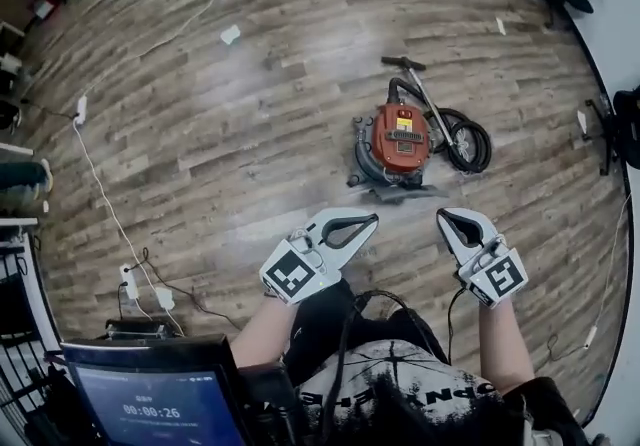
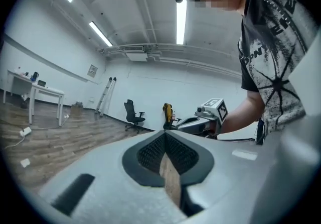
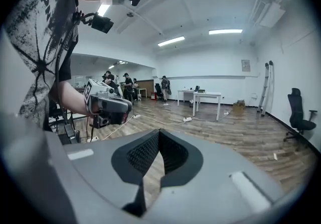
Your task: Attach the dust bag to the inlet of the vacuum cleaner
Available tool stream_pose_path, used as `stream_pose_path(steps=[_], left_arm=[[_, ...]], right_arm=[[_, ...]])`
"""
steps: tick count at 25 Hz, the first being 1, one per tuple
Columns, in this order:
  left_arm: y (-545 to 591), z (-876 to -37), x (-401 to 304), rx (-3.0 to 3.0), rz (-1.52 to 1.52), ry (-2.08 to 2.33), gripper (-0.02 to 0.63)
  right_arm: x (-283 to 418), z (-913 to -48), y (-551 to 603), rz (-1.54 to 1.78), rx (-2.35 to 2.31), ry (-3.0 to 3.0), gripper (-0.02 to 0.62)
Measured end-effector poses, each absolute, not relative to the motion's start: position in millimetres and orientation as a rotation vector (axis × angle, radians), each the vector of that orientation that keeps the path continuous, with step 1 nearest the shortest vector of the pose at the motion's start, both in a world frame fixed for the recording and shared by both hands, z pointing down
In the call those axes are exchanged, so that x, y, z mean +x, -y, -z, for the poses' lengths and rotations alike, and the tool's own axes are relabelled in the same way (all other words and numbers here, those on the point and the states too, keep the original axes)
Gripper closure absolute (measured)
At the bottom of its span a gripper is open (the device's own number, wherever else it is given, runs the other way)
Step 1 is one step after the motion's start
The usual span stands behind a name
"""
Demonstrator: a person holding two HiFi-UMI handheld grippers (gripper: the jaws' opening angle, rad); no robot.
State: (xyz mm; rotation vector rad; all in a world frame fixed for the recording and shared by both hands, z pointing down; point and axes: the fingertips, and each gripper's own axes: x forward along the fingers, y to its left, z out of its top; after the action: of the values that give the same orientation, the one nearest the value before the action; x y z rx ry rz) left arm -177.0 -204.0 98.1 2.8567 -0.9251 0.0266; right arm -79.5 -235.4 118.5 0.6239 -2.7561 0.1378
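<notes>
Found red vacuum cleaner (image 1: 400,139) upright on wood-plank floor (image 1: 250,134), right of floor centre, black hose (image 1: 465,142) coiled against its right side. Noted white cable (image 1: 100,184) along floor's left edge, white walls, tube light (image 2: 181,22) overhead. Recorded left gripper (image 1: 370,221) and right gripper (image 1: 443,218) clenched, empty, nearer than vacuum cleaner.

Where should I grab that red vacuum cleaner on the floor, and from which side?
Probably the dark bar across the top of the red vacuum cleaner: it looks like a carry handle. Come straight down from above, jaws across it; the coiled hose crowds its right side in the head view.
</notes>
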Motion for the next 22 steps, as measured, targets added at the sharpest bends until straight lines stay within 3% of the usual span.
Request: stream_pose_path(steps=[9, 22], left_arm=[[232.5, -12.9, -227.1, 2.869, 0.016, 1.045, 0.604], [229.4, 28.5, -166.6, 2.868, 0.115, 1.189, 0.605]], right_arm=[[-135.3, -26.3, 247.8, 0.057, 0.615, 2.891, 0.589], [-114.8, 16.6, 262.0, 0.143, 0.405, 3.004, 0.589]])
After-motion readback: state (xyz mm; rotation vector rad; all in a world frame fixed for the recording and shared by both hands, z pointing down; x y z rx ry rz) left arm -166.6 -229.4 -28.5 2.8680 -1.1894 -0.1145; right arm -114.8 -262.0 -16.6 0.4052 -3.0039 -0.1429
